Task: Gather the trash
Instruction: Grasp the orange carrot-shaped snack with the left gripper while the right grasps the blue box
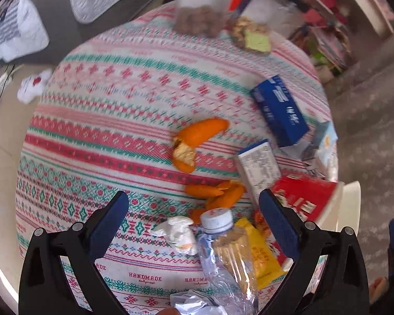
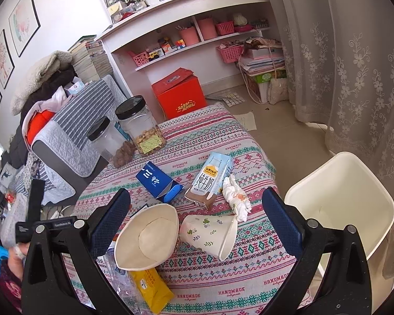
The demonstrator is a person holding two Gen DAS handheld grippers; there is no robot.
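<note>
Patterned worktop cloth (image 2: 223, 141), strewn with trash. White bin (image 2: 341, 210) right of right jaws. Left gripper (image 1: 194, 225): jaws wide, empty; bottle (image 1: 218, 249), tissue (image 1: 178, 233), yellow wrapper (image 1: 262, 257) between them, peel (image 1: 197, 141) ahead. Right gripper (image 2: 197, 223): jaws wide, empty; crushed cup (image 2: 149, 236) and printed cup (image 2: 210, 233) between them, milk carton (image 2: 210, 181) ahead.
</note>
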